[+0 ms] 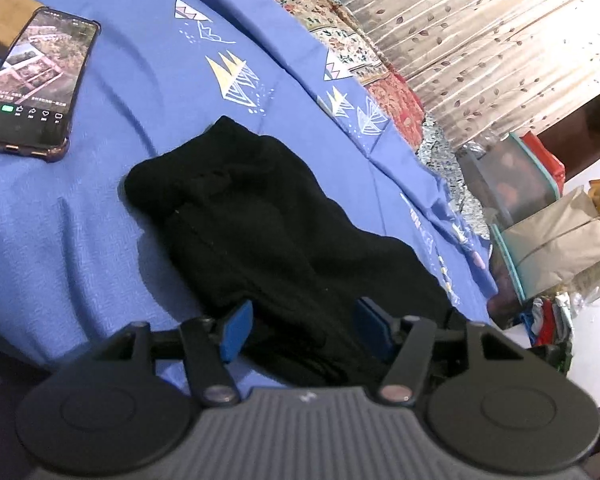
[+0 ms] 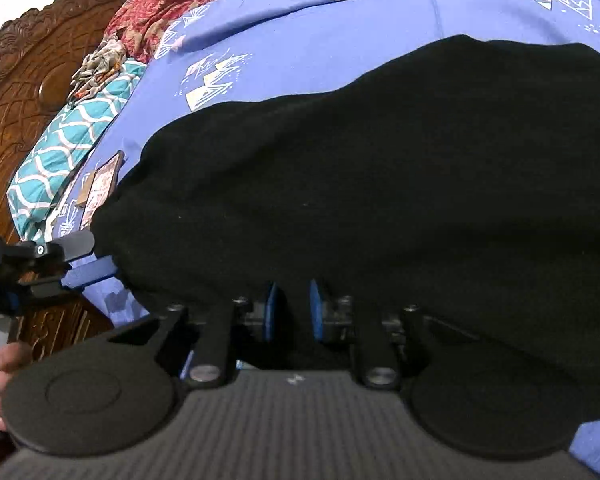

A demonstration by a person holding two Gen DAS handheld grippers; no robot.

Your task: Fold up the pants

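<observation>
Black pants (image 1: 260,224) lie on the blue patterned bedsheet (image 1: 140,60), stretching away from the near edge. My left gripper (image 1: 300,330) is open, its blue pads either side of the near end of the pants, low over the cloth. In the right wrist view the pants (image 2: 380,168) fill most of the frame. My right gripper (image 2: 293,310) has its blue pads a narrow gap apart at the pants' near edge; black cloth sits between them, and I cannot tell whether it is pinched. The left gripper (image 2: 88,268) shows at the left of that view.
A phone (image 1: 32,84) with a lit screen lies on the sheet at the far left, propped on a wooden block (image 1: 4,24). Plastic boxes and a paper bag (image 1: 556,232) stand beside the bed on the right. A carved wooden headboard (image 2: 32,80) and bunched quilts (image 2: 60,152) show at the left.
</observation>
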